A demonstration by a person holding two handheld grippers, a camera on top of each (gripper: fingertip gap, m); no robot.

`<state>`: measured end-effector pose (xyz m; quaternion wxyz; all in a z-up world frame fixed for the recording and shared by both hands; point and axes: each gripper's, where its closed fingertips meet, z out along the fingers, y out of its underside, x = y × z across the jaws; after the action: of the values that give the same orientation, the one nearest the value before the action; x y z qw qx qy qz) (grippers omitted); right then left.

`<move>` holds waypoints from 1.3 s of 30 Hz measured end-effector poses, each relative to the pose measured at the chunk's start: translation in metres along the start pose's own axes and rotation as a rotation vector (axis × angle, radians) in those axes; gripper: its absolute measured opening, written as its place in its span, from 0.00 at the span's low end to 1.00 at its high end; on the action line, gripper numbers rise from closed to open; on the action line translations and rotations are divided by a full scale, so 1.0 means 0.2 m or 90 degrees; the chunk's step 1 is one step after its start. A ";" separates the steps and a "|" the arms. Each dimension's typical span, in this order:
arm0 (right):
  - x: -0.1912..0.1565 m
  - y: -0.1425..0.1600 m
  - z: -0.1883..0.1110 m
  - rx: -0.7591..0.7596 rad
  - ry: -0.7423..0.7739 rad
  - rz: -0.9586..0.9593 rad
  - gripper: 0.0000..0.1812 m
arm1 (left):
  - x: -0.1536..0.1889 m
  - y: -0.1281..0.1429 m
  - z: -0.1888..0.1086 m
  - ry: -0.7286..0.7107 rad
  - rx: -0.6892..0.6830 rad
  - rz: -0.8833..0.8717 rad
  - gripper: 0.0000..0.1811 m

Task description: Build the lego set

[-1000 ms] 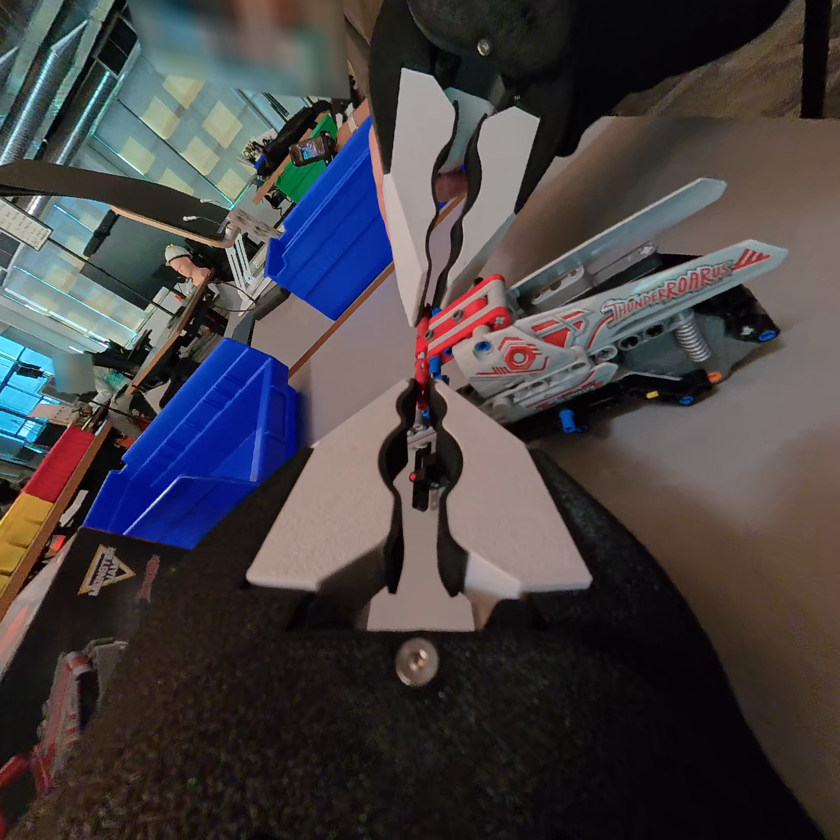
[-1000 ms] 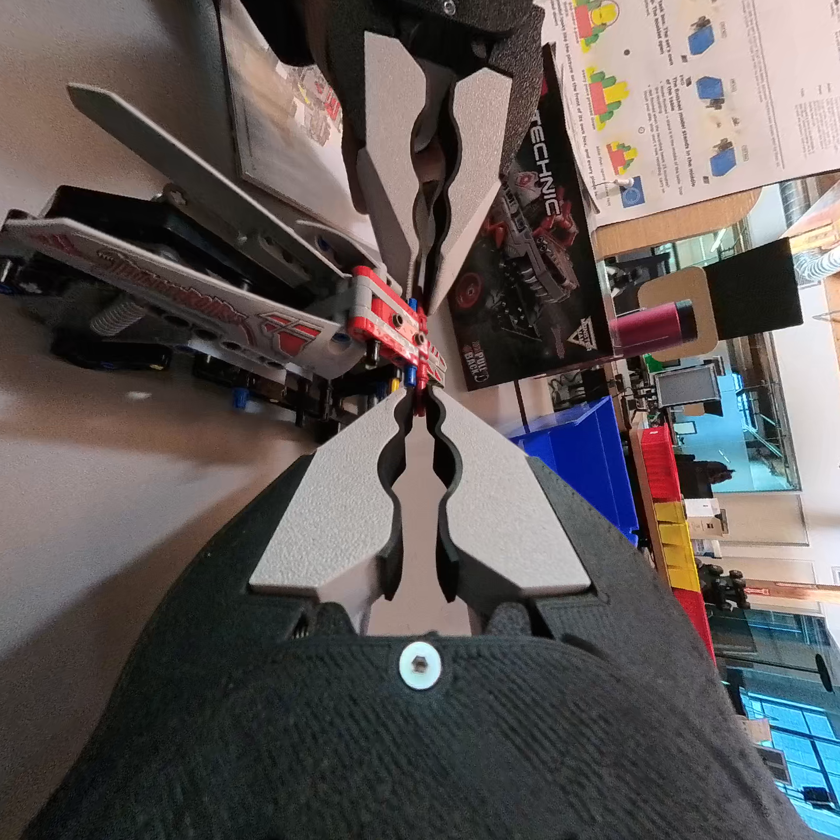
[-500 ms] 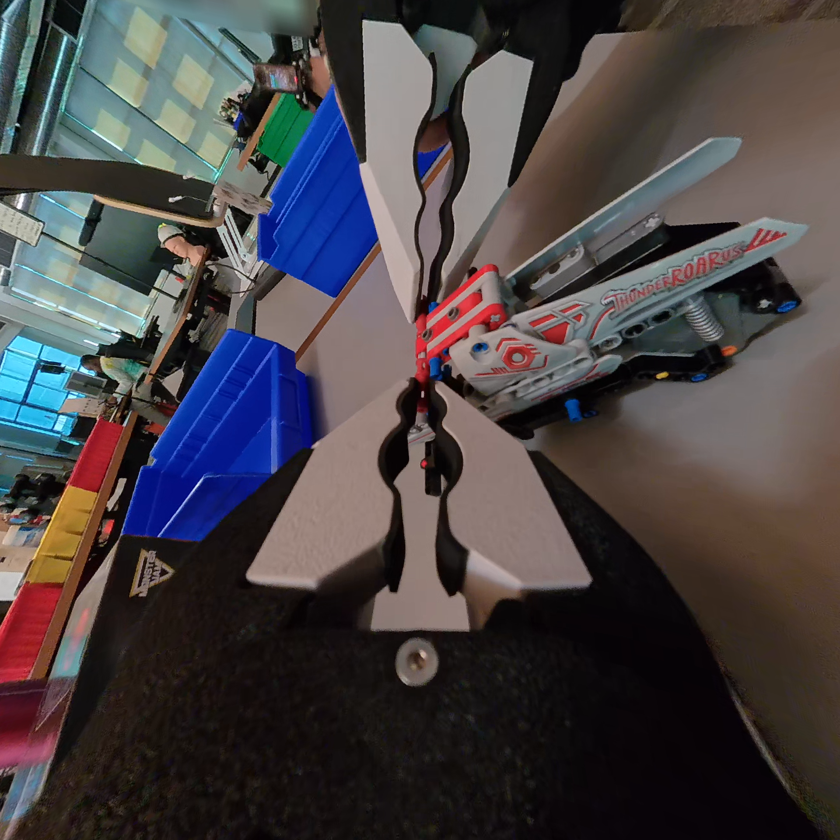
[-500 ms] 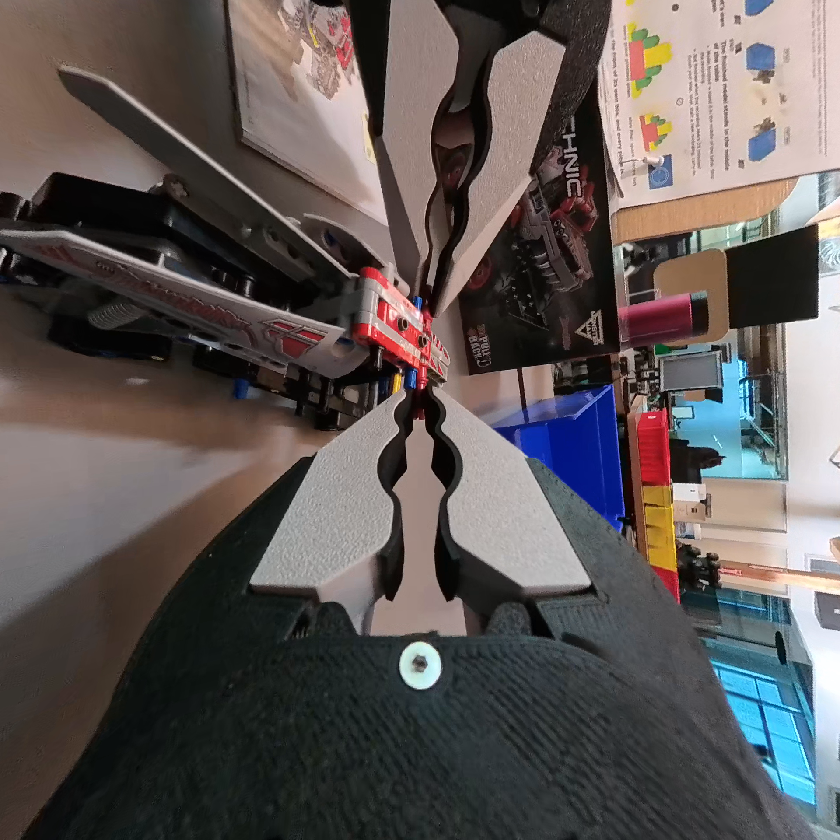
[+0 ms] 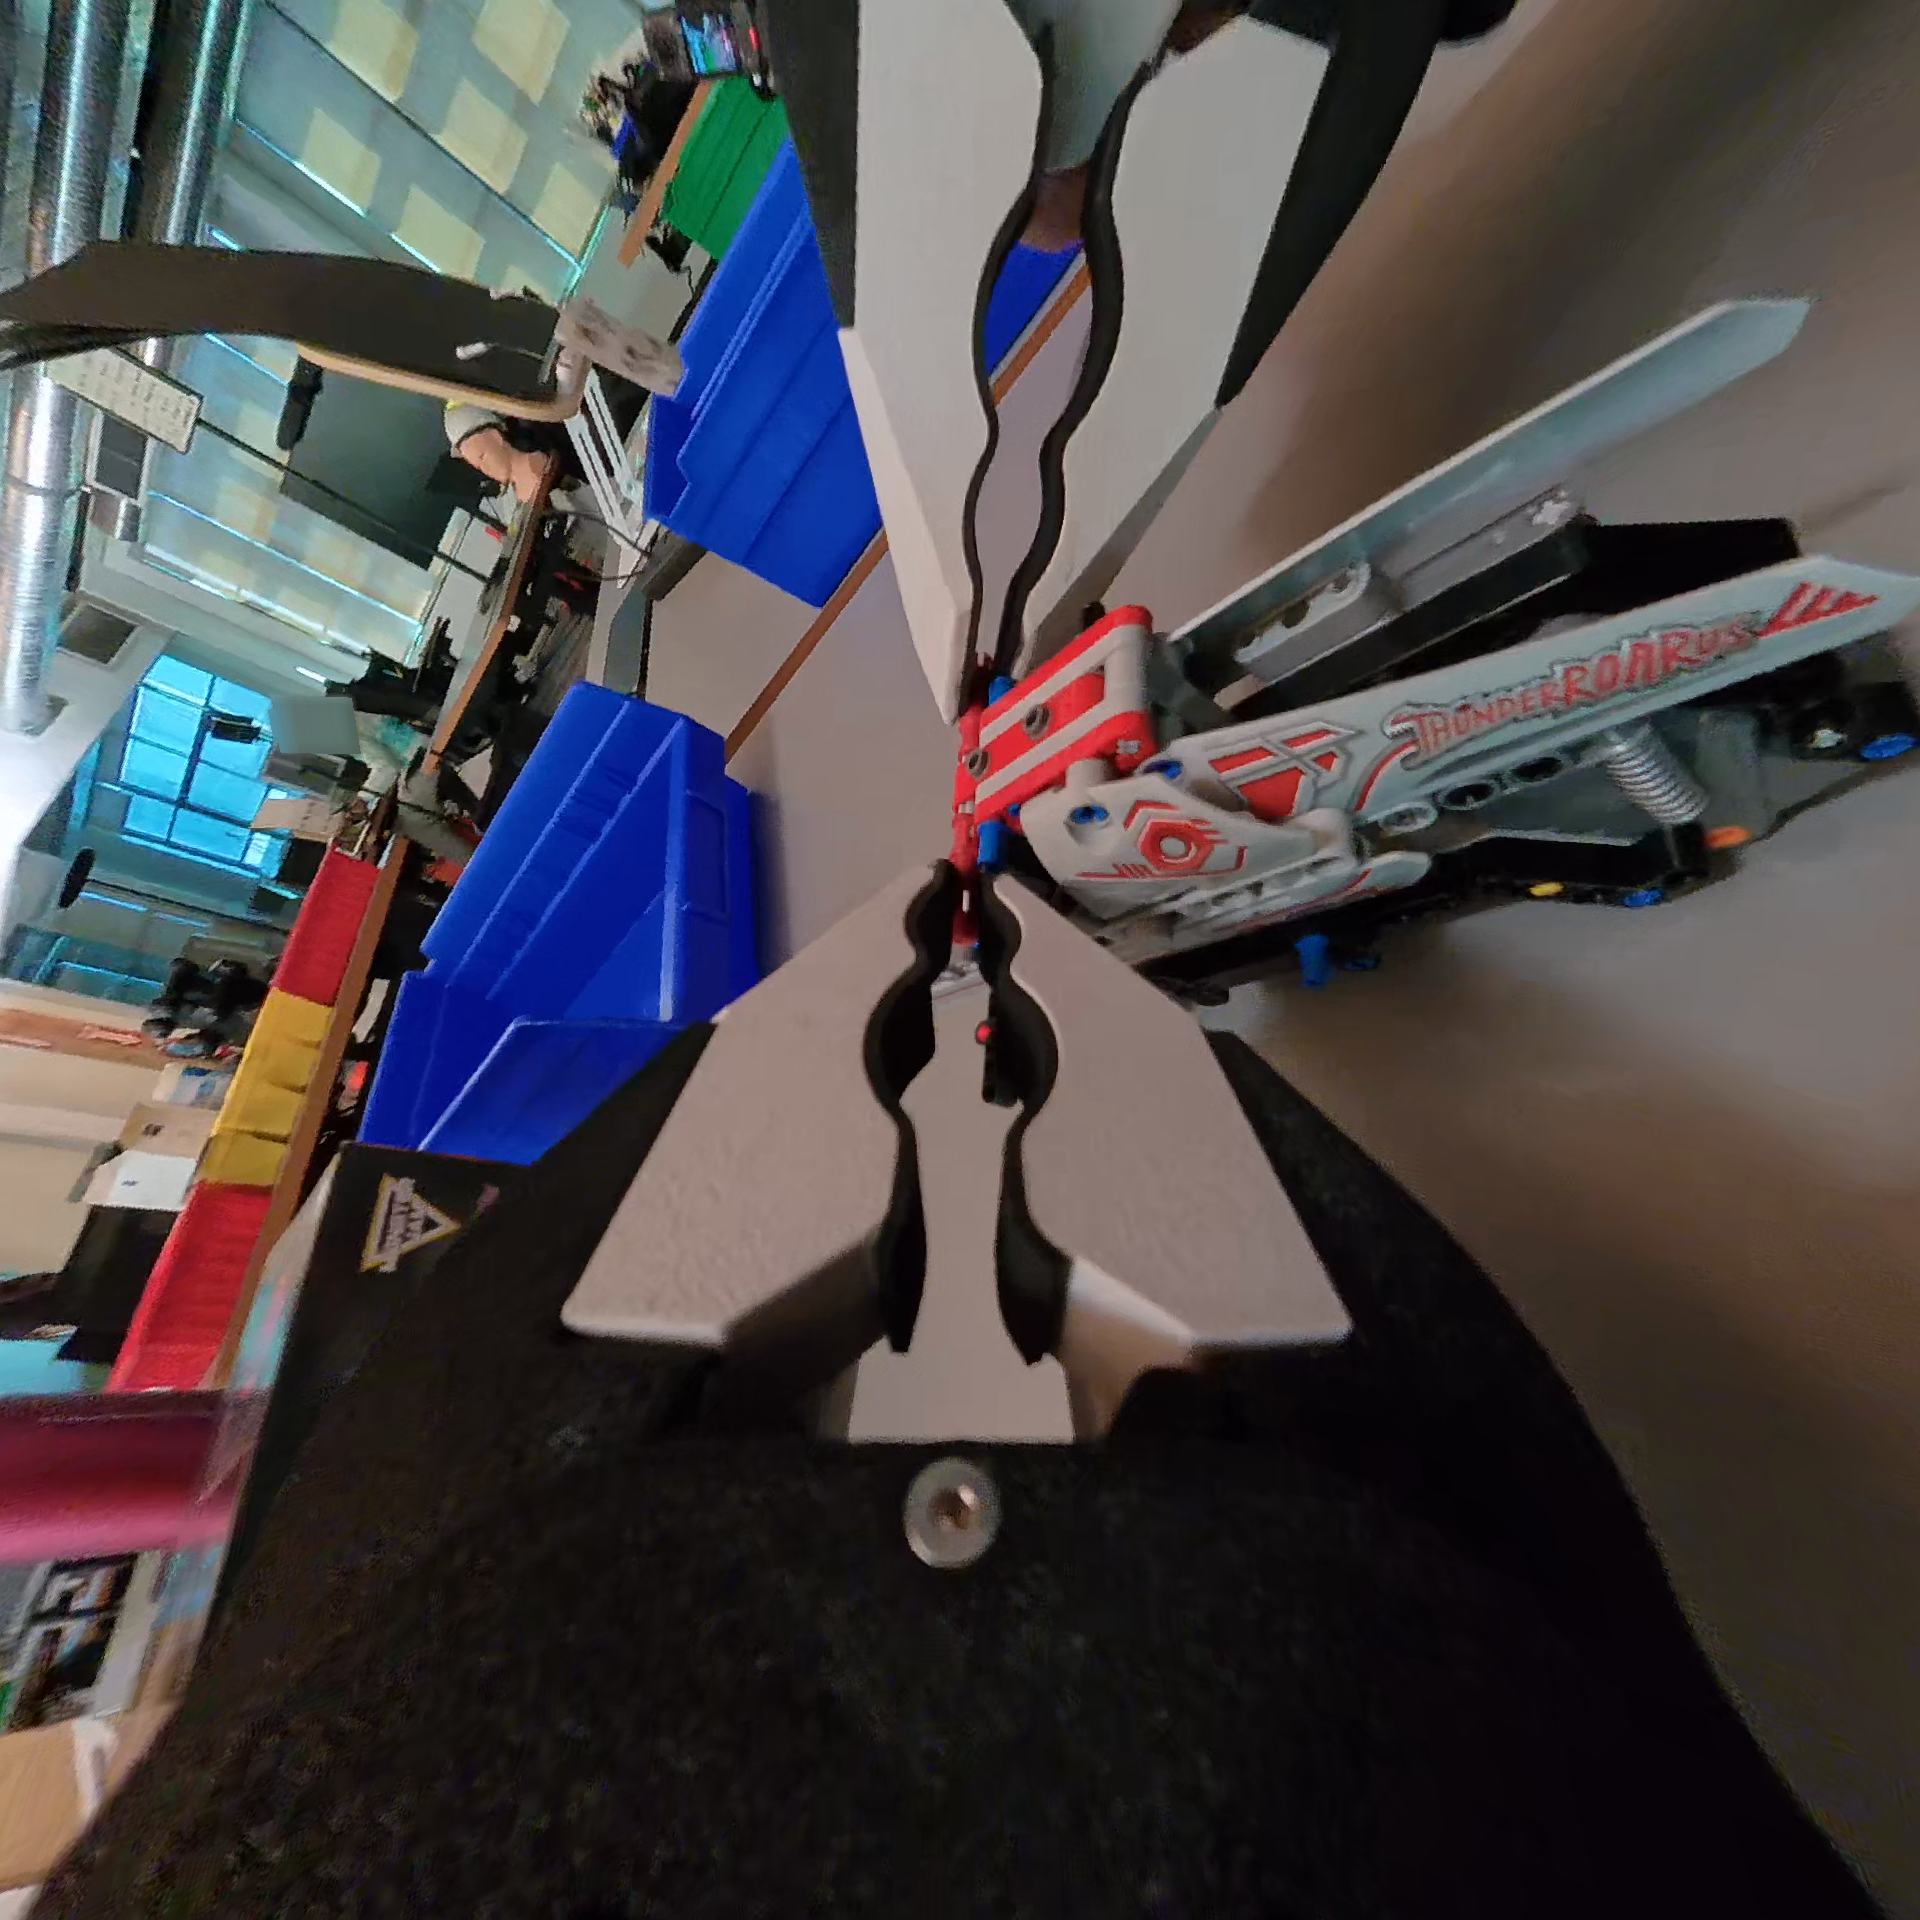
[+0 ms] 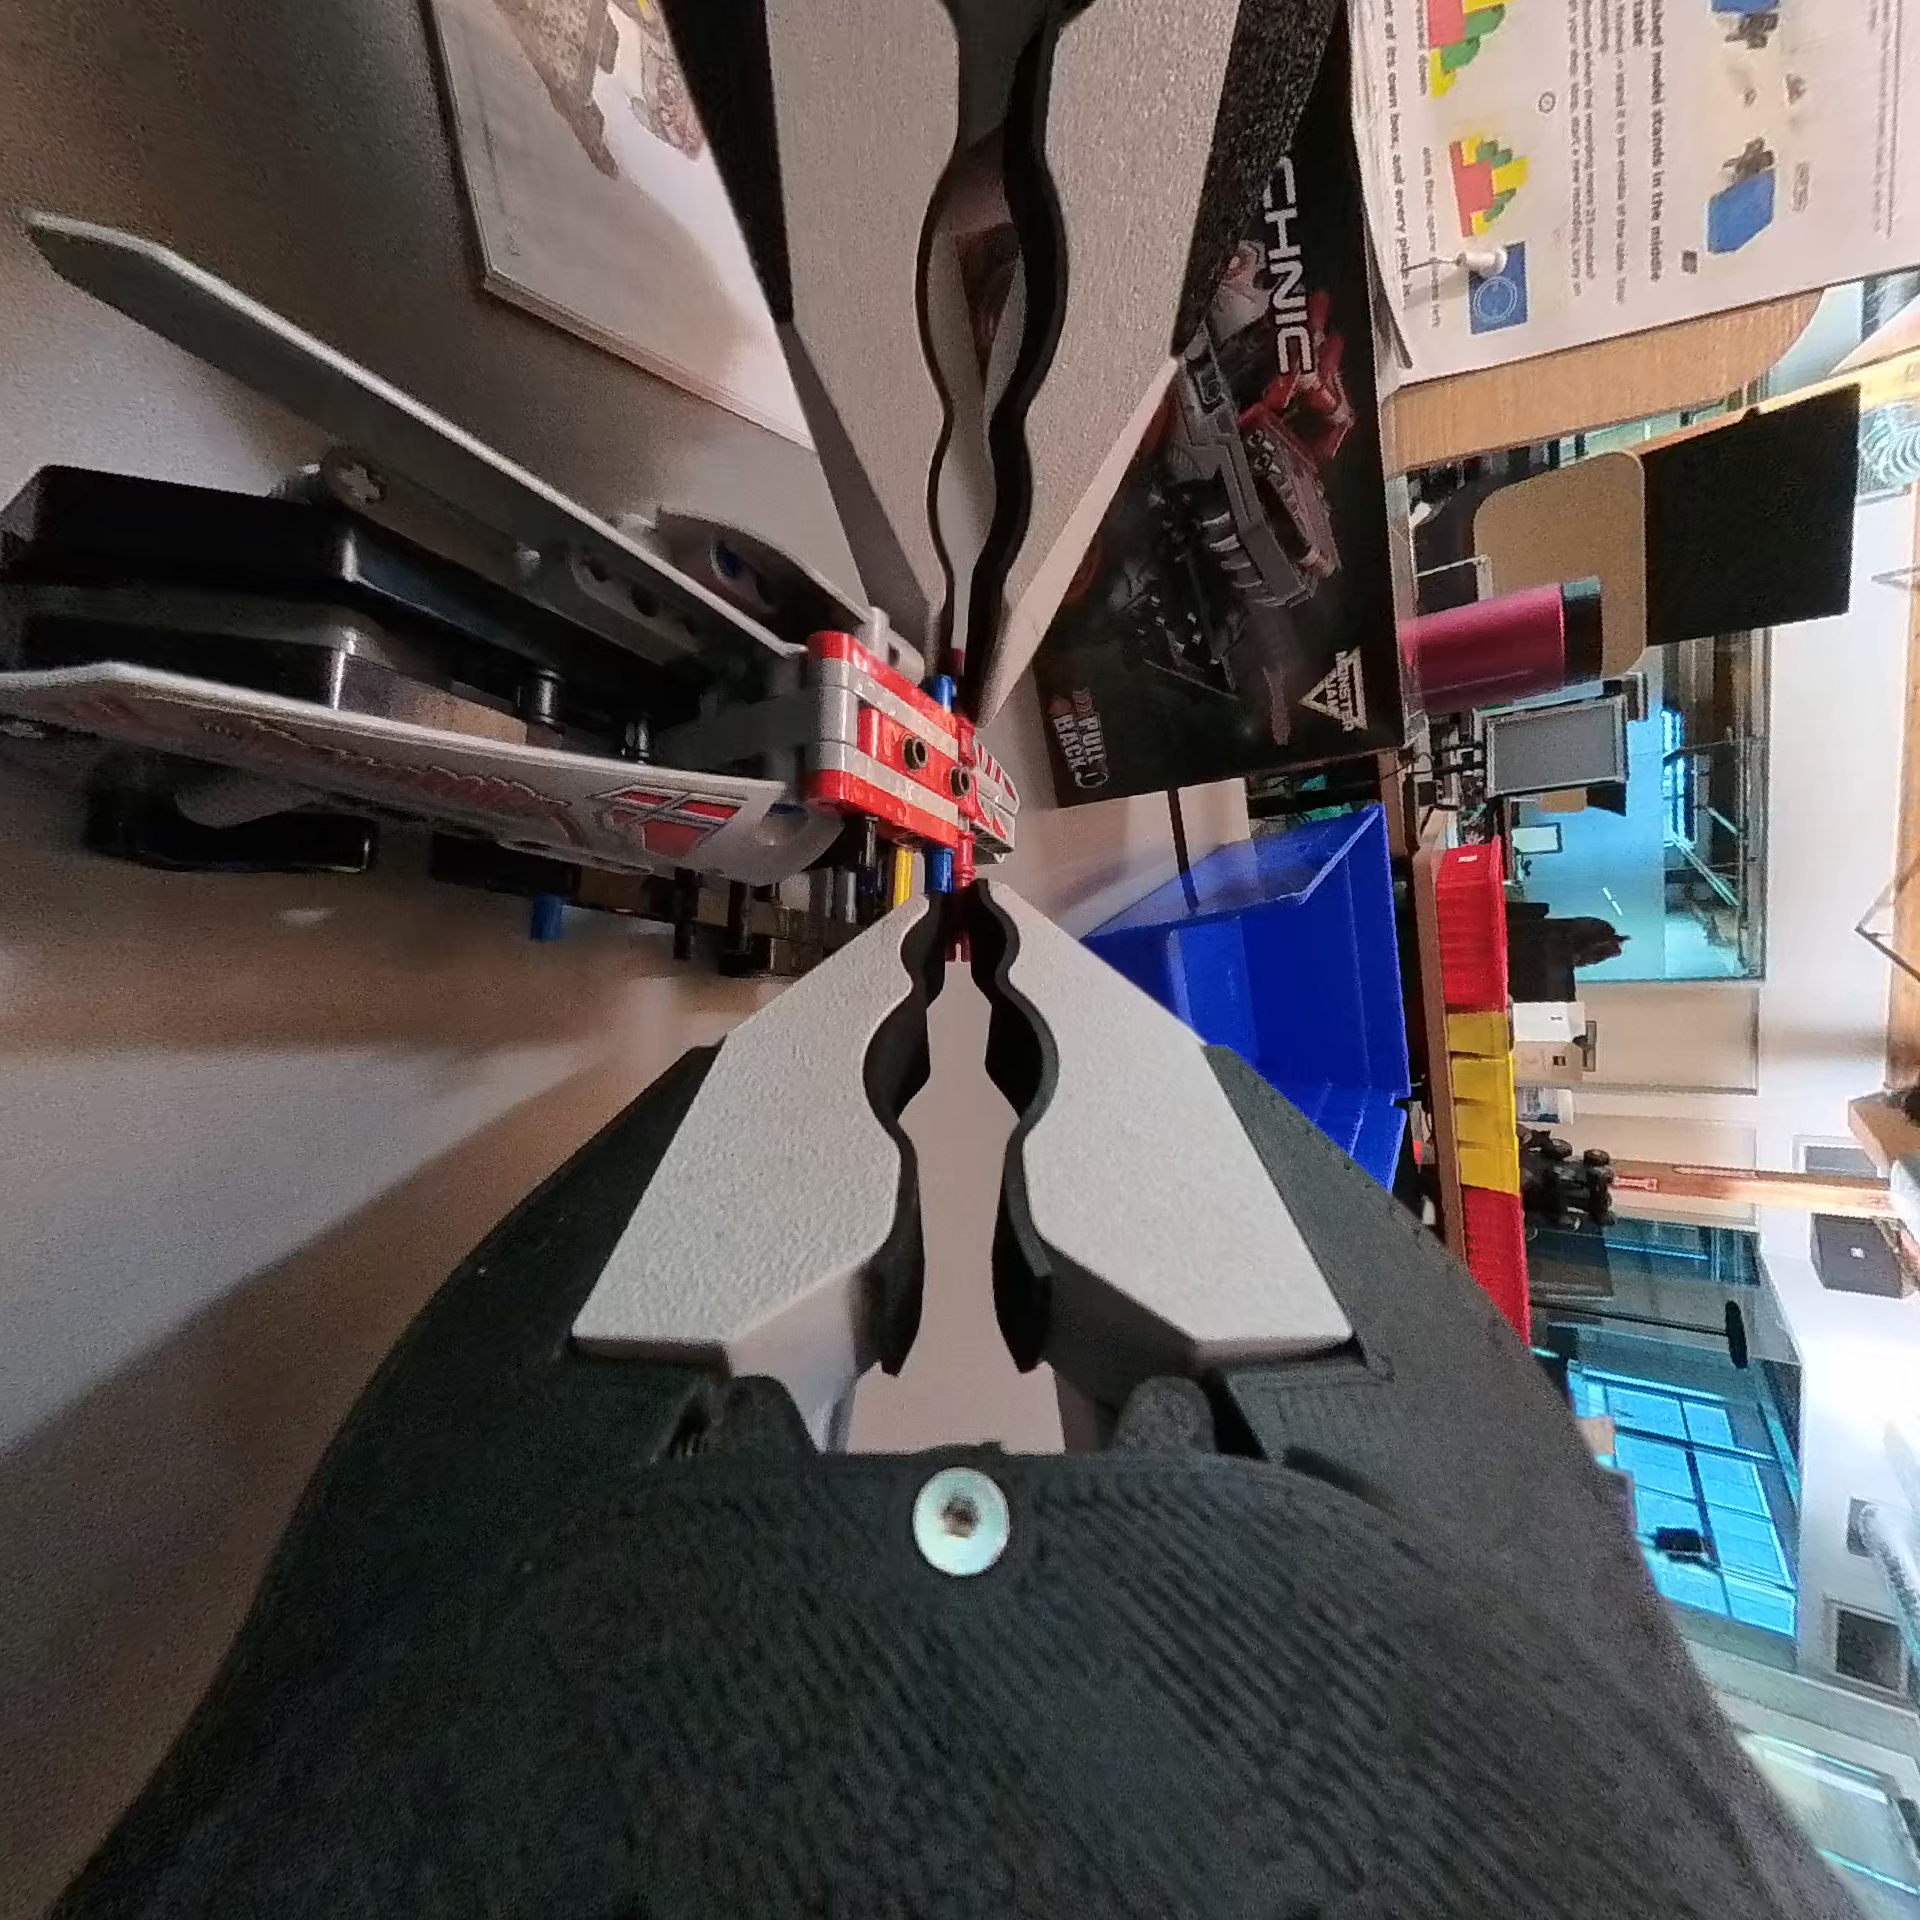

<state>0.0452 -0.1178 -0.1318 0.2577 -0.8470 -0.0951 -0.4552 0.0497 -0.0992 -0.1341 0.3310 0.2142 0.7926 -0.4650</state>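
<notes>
The lego model (image 5: pixel 1351 790), a grey and white vehicle body with red decals and a red front part (image 5: pixel 1060 717), lies on the grey table (image 5: pixel 1558 1195). My left gripper (image 5: pixel 961 899) is shut on the thin red end of that front part. My right gripper (image 5: pixel 987 675) comes from the opposite side, tips on the same part. In the right wrist view, the right gripper (image 6: pixel 956 914) is shut on a red pin at the front part (image 6: pixel 894 748) of the model (image 6: pixel 416 748). The left gripper (image 6: pixel 961 655) meets it from above.
Blue bins (image 5: pixel 623 883) stand along the table's edge beyond the model. In the right wrist view a black lego box (image 6: pixel 1247 520), an instruction booklet (image 6: pixel 603 208), a printed sheet (image 6: pixel 1662 135) and a blue bin (image 6: pixel 1278 987) lie behind the grippers. The grippers are tip to tip, or close to it.
Both grippers stay shut on the red front part. Each looms larger and closer in the other's view. The model has tilted slightly.
</notes>
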 end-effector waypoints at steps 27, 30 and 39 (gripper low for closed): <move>-0.01 -0.03 -0.06 0.234 -0.565 1.076 0.02 | 0.02 -0.02 0.00 -0.003 -0.006 0.079 0.01; -0.01 -0.03 -0.05 0.227 -0.555 1.081 0.02 | 0.01 -0.02 0.00 -0.011 -0.011 0.075 0.01; 0.01 -0.04 -0.03 0.215 -0.473 1.134 0.01 | 0.02 -0.02 0.00 -0.021 -0.030 0.080 0.00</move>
<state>0.0391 -0.1135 -0.1252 0.5785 -0.6503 0.4399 0.2212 0.0448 -0.1001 -0.1345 0.3774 0.2478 0.7828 -0.4282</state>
